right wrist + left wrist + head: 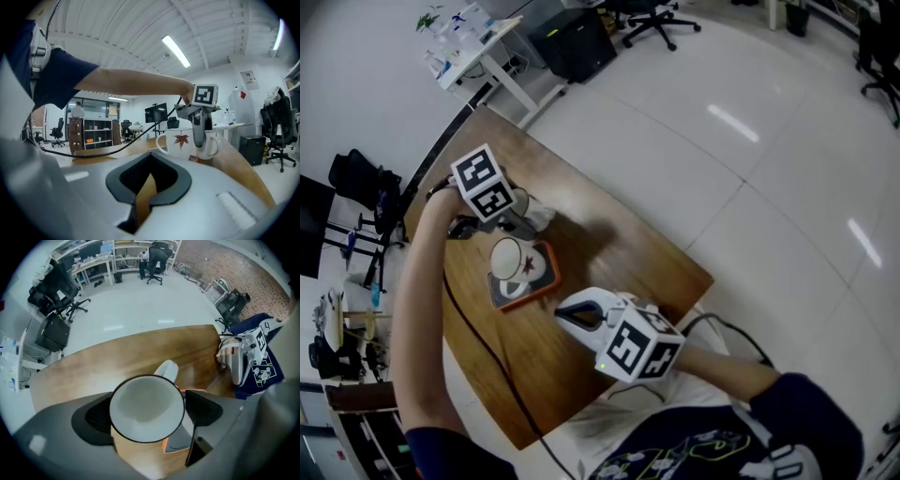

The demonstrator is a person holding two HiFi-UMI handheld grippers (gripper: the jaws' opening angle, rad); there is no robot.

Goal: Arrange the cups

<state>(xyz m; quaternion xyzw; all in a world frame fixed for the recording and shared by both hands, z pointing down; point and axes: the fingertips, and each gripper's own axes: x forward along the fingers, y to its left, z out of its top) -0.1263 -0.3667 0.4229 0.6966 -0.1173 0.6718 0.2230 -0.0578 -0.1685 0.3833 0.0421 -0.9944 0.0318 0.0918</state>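
A plain white cup (146, 406) stands upright on the wooden table (609, 253), its handle (167, 368) pointing away. My left gripper (147, 411) points straight down over it, open, one jaw on each side of the rim. In the head view this gripper (517, 217) is at the table's far left over the cup (527, 202). Beside it a white mug with a red maple leaf (508, 258) sits on a grey, orange-edged mat (534, 286). My right gripper (569, 314) hovers near the mat, shut and empty. From the right gripper view, the leaf mug (180, 140) stands left of the plain cup (213, 143).
A black cable (478, 328) runs across the table's near left part. The table's right corner (708, 279) borders a glossy white floor. A white desk (478, 47), a black box (572, 42) and office chairs (652, 19) stand beyond the far edge.
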